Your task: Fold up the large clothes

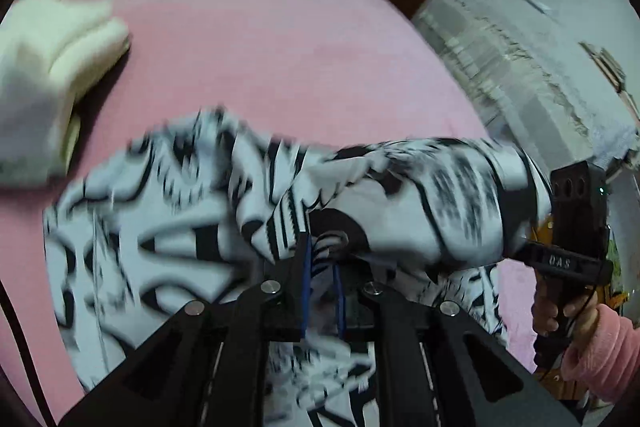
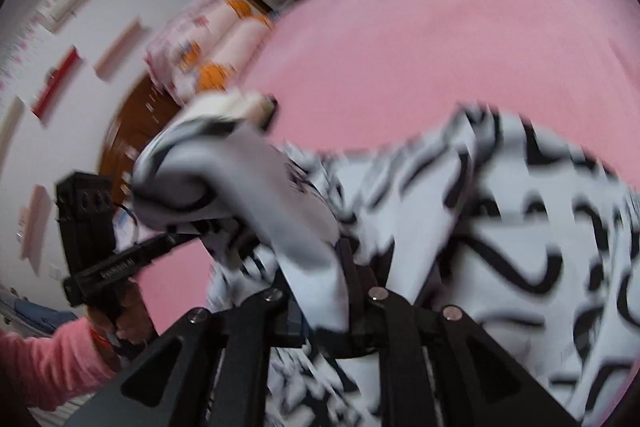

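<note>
- Black-and-white patterned garment of thin fabric hangs bunched between both grippers, above the near part of a pink bed sheet.
- Left gripper points steeply down; its blue-padded fingers stand narrow, pinching a fold of the cloth.
- Right gripper also tilts down, its jaws nearly together with a white fold caught between them.
- At the frame edge in each wrist view, a hand in a pink fleece sleeve clasps the other gripper's black handle.
- Folded cream cloth lies far left on the sheet.
</note>
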The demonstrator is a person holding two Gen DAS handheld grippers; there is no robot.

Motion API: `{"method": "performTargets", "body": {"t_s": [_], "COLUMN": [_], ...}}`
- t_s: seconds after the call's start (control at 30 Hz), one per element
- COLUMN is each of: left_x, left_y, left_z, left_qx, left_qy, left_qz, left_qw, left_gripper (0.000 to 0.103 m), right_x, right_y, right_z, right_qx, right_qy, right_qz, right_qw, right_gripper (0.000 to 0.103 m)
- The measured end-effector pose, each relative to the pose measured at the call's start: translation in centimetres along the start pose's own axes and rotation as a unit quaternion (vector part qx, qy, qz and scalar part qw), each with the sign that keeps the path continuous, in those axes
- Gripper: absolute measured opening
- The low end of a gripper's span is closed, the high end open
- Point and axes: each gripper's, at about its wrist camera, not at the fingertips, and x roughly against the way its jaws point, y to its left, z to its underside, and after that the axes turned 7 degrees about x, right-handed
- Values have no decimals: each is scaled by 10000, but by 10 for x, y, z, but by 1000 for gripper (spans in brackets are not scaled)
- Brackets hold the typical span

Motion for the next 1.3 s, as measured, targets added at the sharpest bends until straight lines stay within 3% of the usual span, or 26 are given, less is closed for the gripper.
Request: {"method": "performTargets", "body": {"t_s": [0.1,0.2,0.3,0.4,0.47,0.53,0.63,0.77,0.83,0.93,1.0,1.1,1.17,1.23,1.3], "left_x": [-12,-17,-18,-7,3,14,28,29,16,-12,-29,-48,-62,-72,-84], "left_y": [11,18,28,29,28,25,18,10,3,3,3,7,9,12,15], "left_z": [29,51,68,86,96,99,97,85,74,69,68,66,63,59,53], "left_qx": [280,488,928,1240,1402,1537,1850,2249,2391,2591,2594,2548,2526,2483,2544], "left_qy": [322,526,731,872,948,916,872,805,896,1134,1198,1272,1300,1296,1347], "left_qz": [-257,-461,-545,-603,-639,-631,-288,574,764,532,250,-29,-229,-401,-440], "left_qw": [9988,9964,9915,9866,9835,9818,9784,9694,9638,9577,9580,9586,9585,9591,9567], "left_gripper": [9,22,27,29,48,57,66,85,85,84,82,55,16,14,13], "right_x": [-7,-6,1,13,22,33,47,52,44,19,6,-15,-27,-33,-38], "right_y": [-5,-13,-19,-26,-26,-29,-35,-37,-39,-44,-46,-50,-55,-57,-57], "right_z": [23,46,58,69,72,78,88,91,90,92,92,90,87,80,68], "right_qx": [107,74,5,-236,-467,-751,-1363,-2171,-2400,-2583,-2626,-2717,-2821,-2762,-2479], "right_qy": [512,822,949,1168,1224,1231,1124,868,814,1097,1236,1357,1413,1409,1323], "right_qz": [428,685,805,720,607,465,155,-315,-470,-297,-168,-11,42,159,432], "right_qw": [9977,9942,9922,9903,9895,9885,9841,9718,9662,9594,9568,9528,9489,9506,9587], "right_gripper": [26,32,44,46,46,51,57,64,64,64,64,64,64,63,42]}}
